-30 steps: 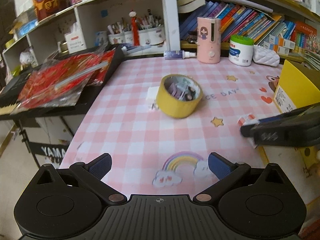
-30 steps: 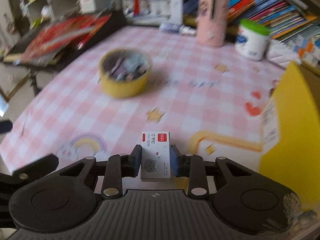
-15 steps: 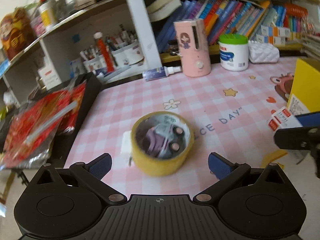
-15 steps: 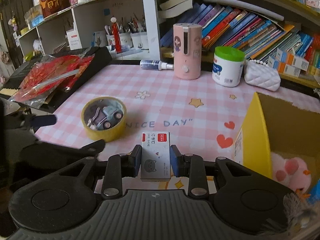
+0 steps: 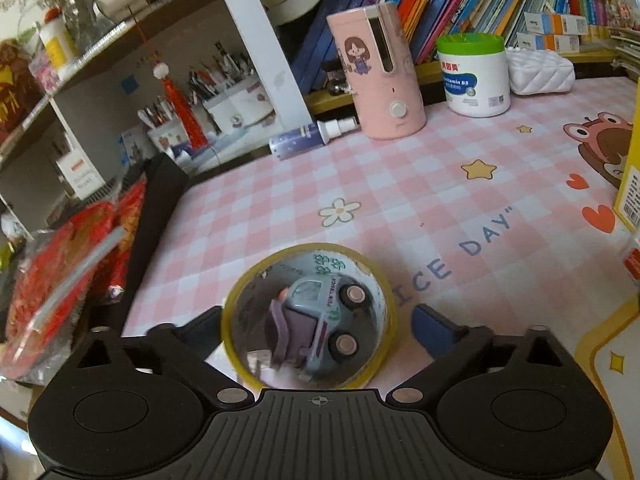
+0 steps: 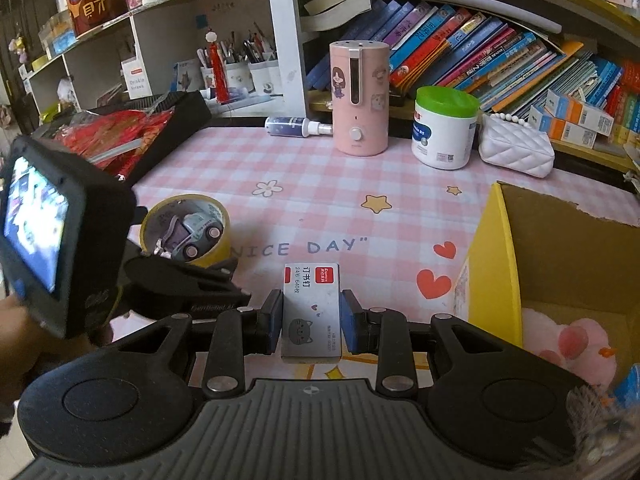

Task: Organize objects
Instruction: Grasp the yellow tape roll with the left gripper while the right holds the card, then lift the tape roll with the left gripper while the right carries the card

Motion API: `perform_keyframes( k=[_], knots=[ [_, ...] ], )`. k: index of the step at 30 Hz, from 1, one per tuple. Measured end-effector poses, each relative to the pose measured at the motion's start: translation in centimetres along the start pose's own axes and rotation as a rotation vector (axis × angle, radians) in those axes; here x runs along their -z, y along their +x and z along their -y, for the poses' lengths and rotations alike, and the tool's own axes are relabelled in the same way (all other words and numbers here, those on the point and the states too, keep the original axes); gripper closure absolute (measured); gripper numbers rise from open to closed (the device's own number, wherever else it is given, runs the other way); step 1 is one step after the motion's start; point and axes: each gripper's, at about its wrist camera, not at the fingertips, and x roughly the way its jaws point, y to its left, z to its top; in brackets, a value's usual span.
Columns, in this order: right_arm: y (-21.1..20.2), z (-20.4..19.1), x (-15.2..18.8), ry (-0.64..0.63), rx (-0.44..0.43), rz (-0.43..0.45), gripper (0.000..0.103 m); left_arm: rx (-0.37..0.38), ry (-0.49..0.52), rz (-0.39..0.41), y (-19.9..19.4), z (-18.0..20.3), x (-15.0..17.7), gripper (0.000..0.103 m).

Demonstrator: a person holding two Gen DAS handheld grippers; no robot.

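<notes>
The yellow tape roll [image 5: 309, 314] lies flat on the pink checked tablecloth [image 5: 400, 184], with a small grey toy car [image 5: 320, 322] on its side inside the ring, so lifting the roll alone would probably leave the car behind. The left gripper [image 5: 316, 322] is set around the roll, one blue pad on each side of it; its jaws have just been closing, and while the pad on the roll's left sits right at the rim, a sliver of cloth shows between the roll and the other pad, so the hold does not look finished. Beyond the roll, towards the shelves, a pink cylindrical appliance [image 5: 380, 72] stands upright, with a small spray bottle [image 5: 310, 136] lying on its side beside it and a green-lidded white jar [image 5: 474, 76] on its other side. To the right of the roll, the right gripper [image 6: 311, 316] is clamped narrow on a small staple box [image 6: 311, 310], carried flat between the pads above the cloth. Further right of the roll stands the open yellow cardboard box [image 6: 496, 264], with a pink plush toy [image 6: 568, 344] inside; it is likely the place these things are meant to go, which would explain why the staple box is held on that side.
</notes>
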Motion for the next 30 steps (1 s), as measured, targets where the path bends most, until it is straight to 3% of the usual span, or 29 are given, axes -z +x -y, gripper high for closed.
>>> perform_keyframes(
  k=[1, 5, 12, 15, 30],
  knots=[
    [0.0, 0.1, 0.0, 0.003, 0.002, -0.001, 0.075, -0.005, -0.012, -0.001, 0.1, -0.2, -0.1, 0.017],
    [-0.1, 0.6, 0.1, 0.02, 0.011, 0.001, 0.075, 0.057, -0.082, 0.014, -0.9, -1.4, -0.4, 0.017],
    [-0.2, 0.2, 0.3, 0.022, 0.003, -0.006, 0.075, 0.149, -0.204, 0.154, -6.6, -3.3, -0.6, 0.017],
    [-0.2, -0.2, 0.6, 0.018, 0.003, -0.016, 0.075, 0.17, -0.233, 0.178, -8.6, -4.2, 0.0, 0.017],
    [-1.4, -2.8, 3.0, 0.005, -0.004, -0.084, 0.075, 0.176, -0.316, 0.05, -14.1, -5.5, 7.7, 0.017]
  ],
)
